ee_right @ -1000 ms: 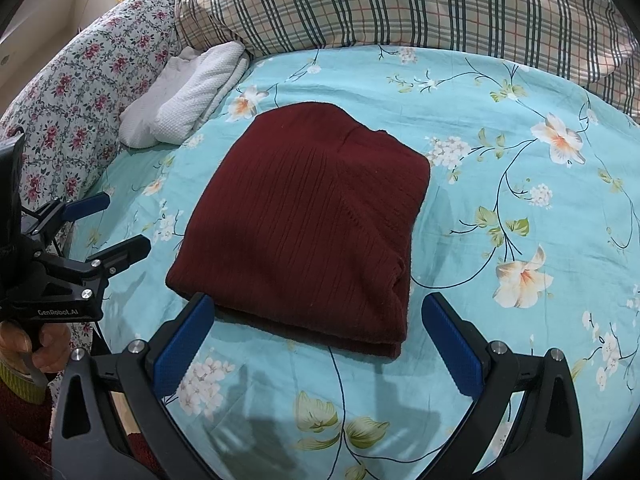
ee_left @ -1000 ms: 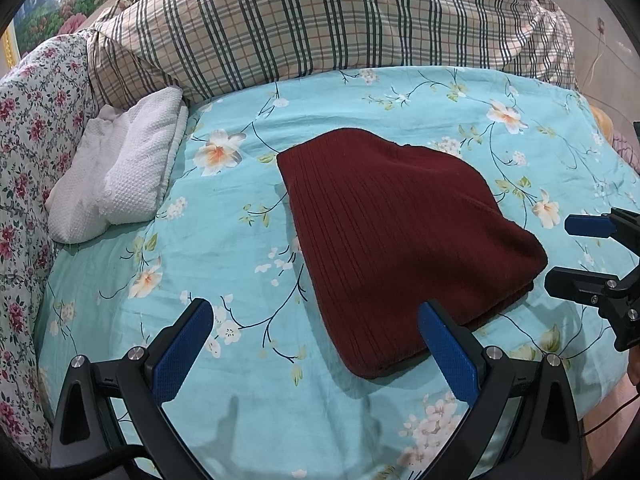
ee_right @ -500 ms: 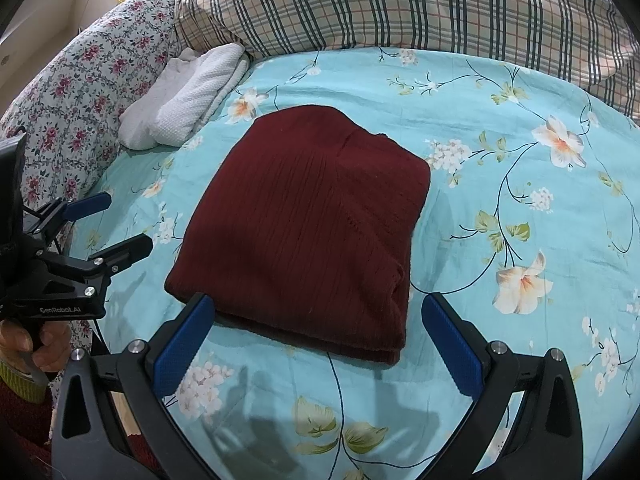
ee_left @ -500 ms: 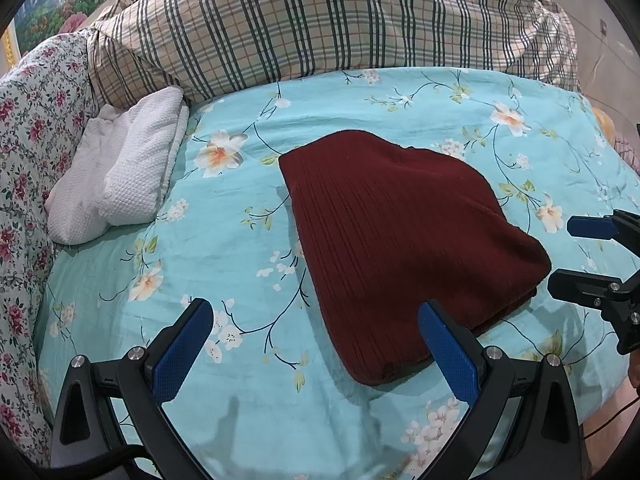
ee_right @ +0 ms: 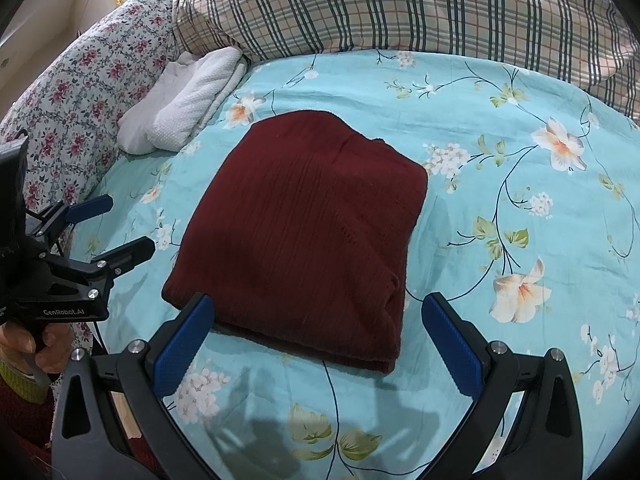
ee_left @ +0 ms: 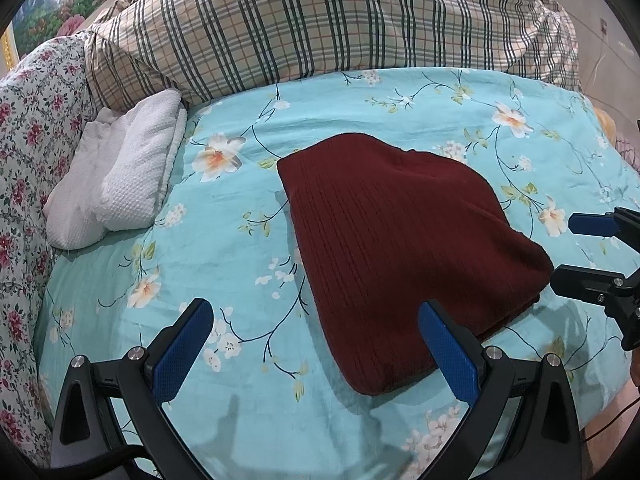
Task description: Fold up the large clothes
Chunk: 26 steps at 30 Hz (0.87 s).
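Both tongs, left (ee_left: 316, 344) & right (ee_right: 318, 342), stay spread, empty; folded sweater (ee_right: 304, 232) unmoved.

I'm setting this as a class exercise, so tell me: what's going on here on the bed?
A person holds a pair of tongs in each hand over a floral sheet. A dark red knit garment lies folded into a compact bundle on it. The left tongs and right tongs are both open, near its front edge, gripping nothing. A folded white towel lies off to the side, beside a plaid quilt.
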Motion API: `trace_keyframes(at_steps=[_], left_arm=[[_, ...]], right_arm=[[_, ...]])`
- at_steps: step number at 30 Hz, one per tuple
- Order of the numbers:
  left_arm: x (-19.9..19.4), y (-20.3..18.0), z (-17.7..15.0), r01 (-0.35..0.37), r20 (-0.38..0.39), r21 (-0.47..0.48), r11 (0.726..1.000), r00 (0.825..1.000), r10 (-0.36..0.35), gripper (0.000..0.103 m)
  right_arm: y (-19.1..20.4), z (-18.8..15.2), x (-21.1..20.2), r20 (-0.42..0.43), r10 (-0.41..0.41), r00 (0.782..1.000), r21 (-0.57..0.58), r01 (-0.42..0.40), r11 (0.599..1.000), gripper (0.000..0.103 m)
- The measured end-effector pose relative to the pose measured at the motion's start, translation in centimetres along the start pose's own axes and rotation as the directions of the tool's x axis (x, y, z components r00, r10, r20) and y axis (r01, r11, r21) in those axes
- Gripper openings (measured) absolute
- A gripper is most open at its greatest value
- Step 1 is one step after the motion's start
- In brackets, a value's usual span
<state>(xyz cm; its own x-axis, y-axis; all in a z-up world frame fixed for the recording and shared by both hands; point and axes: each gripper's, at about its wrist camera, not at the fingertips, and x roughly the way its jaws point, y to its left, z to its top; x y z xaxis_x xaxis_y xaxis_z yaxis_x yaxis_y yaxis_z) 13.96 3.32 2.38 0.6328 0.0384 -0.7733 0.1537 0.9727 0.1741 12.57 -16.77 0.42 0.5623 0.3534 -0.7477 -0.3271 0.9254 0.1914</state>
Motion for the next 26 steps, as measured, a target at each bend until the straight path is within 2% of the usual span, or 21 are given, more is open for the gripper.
trace_keyframes(at_steps=[26], left_arm=[[2.2,0.2,1.4,-0.015,-0.029,-0.052,0.999,0.999,0.013,0.102]], right_arm=[[-1.3,1.0,1.6,-0.005,0.009,1.000,0.032,-0.009,0.999,0.103]])
